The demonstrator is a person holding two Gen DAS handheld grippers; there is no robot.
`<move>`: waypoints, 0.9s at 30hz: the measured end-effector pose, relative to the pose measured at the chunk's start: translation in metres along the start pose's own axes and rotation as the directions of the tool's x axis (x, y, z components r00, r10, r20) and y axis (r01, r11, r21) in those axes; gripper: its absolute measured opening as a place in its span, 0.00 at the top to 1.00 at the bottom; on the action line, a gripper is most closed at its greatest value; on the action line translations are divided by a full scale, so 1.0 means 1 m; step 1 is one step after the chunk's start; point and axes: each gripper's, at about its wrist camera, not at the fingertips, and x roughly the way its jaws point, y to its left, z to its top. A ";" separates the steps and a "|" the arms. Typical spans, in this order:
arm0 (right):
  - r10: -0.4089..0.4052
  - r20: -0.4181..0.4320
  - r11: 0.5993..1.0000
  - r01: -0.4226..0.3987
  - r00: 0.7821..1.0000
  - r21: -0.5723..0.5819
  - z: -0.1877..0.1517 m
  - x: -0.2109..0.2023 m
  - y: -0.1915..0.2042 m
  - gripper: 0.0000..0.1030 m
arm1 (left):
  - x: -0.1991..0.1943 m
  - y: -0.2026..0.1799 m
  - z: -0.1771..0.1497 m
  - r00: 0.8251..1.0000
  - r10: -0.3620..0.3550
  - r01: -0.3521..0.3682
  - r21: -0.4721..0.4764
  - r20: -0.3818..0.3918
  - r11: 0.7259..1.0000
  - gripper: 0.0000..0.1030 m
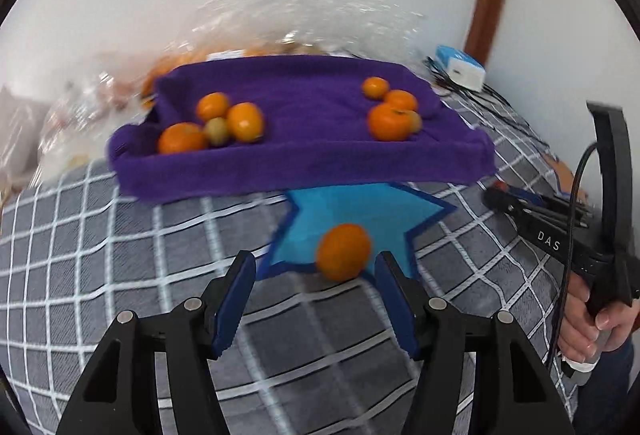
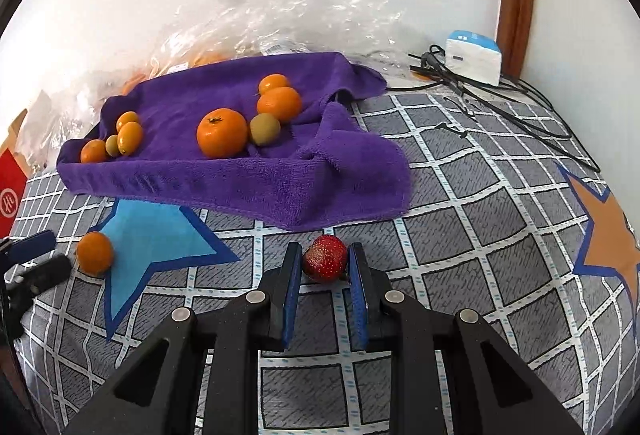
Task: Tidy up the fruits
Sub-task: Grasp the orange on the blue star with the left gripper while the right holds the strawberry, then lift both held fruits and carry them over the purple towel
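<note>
A purple towel (image 1: 304, 163) lies on the checked grey cover and carries two groups of fruit. The left group (image 1: 224, 123) is oranges around a small green fruit, and the right group (image 1: 394, 111) is much the same. A lone orange (image 1: 344, 253) rests on a blue star print, just beyond the tips of my left gripper (image 1: 314, 275), whose pads stand wide apart and do not touch it. My right gripper (image 2: 325, 255) is shut on a red strawberry (image 2: 325, 261) close to the towel's (image 2: 240, 179) front edge. The lone orange (image 2: 95, 251) also shows in the right wrist view at the left.
Crumpled clear plastic bags (image 2: 280, 15) with more fruit lie behind the towel against the wall. A white and blue box (image 2: 474, 59) with black cables (image 2: 500, 103) sits at the back right. A red box (image 2: 10, 195) stands at the left edge. A hand (image 1: 592, 319) grips the right tool.
</note>
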 end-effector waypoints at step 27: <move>0.024 0.024 1.000 -0.024 0.999 0.001 -0.001 -0.003 0.005 0.77 | -0.004 0.048 -0.008 0.984 0.049 0.003 -0.285 0.174 0.959 0.69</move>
